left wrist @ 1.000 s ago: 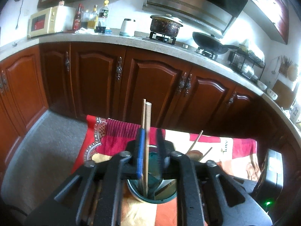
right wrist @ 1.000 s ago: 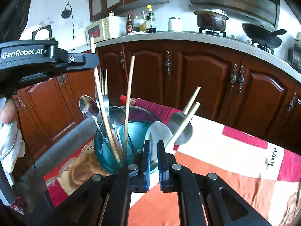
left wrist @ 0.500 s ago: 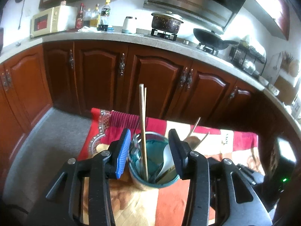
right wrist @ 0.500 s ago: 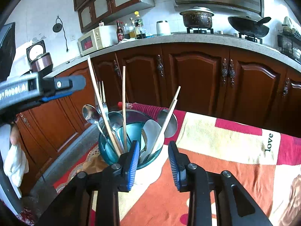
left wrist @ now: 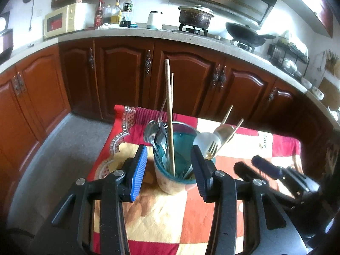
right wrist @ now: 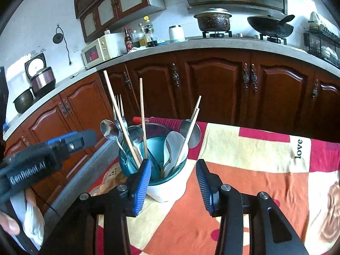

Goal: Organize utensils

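A teal-rimmed white utensil cup (left wrist: 170,182) (right wrist: 167,189) stands upright on a patterned tablecloth. It holds wooden chopsticks (left wrist: 169,114) (right wrist: 142,116), metal spoons (left wrist: 149,130) (right wrist: 108,128), a fork (left wrist: 211,148) and a white spoon (right wrist: 176,146). My left gripper (left wrist: 169,170) is open and empty, just in front of the cup; it also shows in the right wrist view (right wrist: 63,144). My right gripper (right wrist: 173,178) is open and empty, in front of the cup; it also shows in the left wrist view (left wrist: 261,167).
The tablecloth (right wrist: 255,170) covers a small table whose far edge faces dark wooden cabinets (left wrist: 191,76). The counter behind carries a microwave (right wrist: 99,50), bottles, a pot (right wrist: 213,20) and a wok (right wrist: 269,26). Grey floor (left wrist: 63,148) lies to the left.
My left gripper opened, let go of the chopsticks into the cup and drew back. My right gripper opened from shut and also drew back from the cup.
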Motion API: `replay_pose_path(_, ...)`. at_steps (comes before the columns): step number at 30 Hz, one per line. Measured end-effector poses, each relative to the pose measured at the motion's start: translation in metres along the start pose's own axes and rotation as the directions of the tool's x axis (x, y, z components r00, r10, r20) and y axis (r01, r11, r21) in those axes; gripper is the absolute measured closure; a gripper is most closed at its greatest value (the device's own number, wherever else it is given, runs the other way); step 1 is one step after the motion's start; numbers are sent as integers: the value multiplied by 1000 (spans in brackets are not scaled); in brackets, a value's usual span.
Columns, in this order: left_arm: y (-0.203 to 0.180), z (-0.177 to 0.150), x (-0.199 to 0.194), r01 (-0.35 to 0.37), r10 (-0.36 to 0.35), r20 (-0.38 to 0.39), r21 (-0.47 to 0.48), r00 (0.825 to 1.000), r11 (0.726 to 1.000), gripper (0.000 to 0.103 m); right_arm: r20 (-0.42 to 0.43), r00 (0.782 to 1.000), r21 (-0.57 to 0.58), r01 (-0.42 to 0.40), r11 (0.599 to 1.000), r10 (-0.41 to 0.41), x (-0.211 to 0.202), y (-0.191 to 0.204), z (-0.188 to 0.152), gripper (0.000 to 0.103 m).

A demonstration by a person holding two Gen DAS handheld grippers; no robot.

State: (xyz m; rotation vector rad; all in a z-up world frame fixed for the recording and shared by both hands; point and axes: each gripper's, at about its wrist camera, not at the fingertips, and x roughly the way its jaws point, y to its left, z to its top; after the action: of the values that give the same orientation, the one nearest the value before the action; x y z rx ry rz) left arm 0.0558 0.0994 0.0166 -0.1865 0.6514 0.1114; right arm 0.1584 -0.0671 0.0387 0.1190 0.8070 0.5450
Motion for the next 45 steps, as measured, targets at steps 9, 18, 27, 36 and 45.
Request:
replay_pose_path(9,-6,-11,-13,-41,41,23,22,999,999,61,45,997,-1,61,998,-61,-22,7,2,52)
replay_pose_path(18,-16,-15,-27,-94,91,55,53,994,994,61,63,995,10,76,997,-76,-37,6,4,51)
replay_pose_path(27,-16,-17,-36,-106,102,75,39,992,994,61,107,989,-10,104,995,-103,-50,12,4,36)
replay_pose_path(36,-15,-17,-40,-112,108,87,34,990,993,61,104,989,-7,106,994,-105,-52,14,5,36)
replay_pose_path(45,-15,-18,-43,-111,108,89,34,990,993,61,95,989,1,117,993,-116,-53,15,4,35)
